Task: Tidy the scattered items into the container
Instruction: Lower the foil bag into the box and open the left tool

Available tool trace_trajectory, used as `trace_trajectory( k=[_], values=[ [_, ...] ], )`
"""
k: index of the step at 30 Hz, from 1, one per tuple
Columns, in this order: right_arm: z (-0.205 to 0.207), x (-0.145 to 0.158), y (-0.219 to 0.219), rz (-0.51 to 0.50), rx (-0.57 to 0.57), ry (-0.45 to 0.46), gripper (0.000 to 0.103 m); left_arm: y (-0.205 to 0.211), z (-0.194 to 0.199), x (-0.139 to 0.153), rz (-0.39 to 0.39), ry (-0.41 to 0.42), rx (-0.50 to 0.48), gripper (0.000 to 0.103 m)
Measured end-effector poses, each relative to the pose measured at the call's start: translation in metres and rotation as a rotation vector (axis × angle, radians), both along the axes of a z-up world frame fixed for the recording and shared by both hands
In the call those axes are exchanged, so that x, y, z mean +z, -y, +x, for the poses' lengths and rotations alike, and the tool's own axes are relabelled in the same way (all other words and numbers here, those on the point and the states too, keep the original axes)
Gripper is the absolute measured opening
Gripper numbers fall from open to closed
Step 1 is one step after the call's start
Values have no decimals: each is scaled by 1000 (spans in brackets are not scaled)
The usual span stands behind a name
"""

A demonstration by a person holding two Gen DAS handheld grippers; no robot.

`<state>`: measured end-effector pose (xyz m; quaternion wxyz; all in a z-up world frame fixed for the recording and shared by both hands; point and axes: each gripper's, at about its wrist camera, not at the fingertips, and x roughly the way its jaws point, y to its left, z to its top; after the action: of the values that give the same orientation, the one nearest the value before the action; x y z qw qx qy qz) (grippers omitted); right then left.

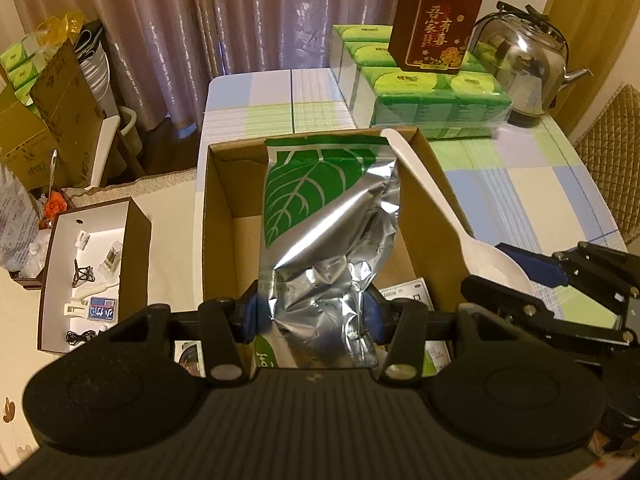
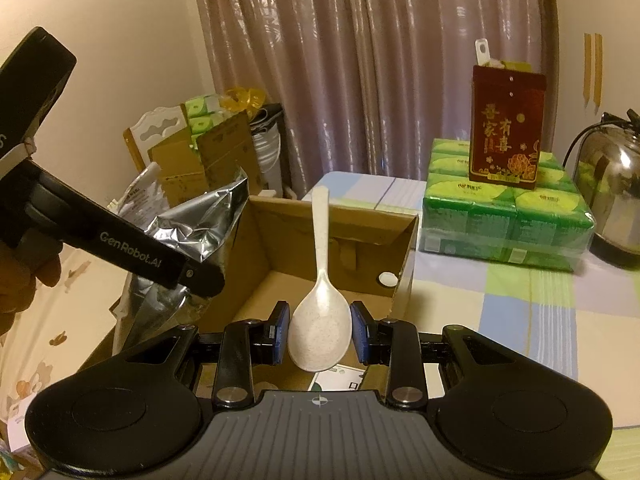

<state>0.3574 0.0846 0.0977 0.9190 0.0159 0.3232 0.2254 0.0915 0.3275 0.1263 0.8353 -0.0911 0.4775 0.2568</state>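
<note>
Two upright items: spoon (image 2: 320, 312) handle-up, pouch (image 1: 324, 240) lengthwise.

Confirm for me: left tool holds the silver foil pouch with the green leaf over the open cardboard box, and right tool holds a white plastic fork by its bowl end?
Not quite. The right tool holds a white plastic rice spoon, not a fork; the right wrist view shows its rounded bowl between the pads. The rest stands: the left tool holds the silver foil pouch with the green leaf over the open cardboard box.
</note>
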Motion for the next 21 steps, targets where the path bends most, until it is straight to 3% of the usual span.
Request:
trace_trajectory(
  k=[13, 17, 21],
  values=[
    [12, -4, -3, 17, -9, -4, 30, -16, 11, -13, 10, -8, 7, 46],
    [14, -3, -6, 18, -4, -5, 30, -21, 8, -12, 17, 16, 35, 58],
    [15, -4, -9, 16, -3, -6, 30, -23, 2, -10, 25, 24, 38, 58]
  ],
)
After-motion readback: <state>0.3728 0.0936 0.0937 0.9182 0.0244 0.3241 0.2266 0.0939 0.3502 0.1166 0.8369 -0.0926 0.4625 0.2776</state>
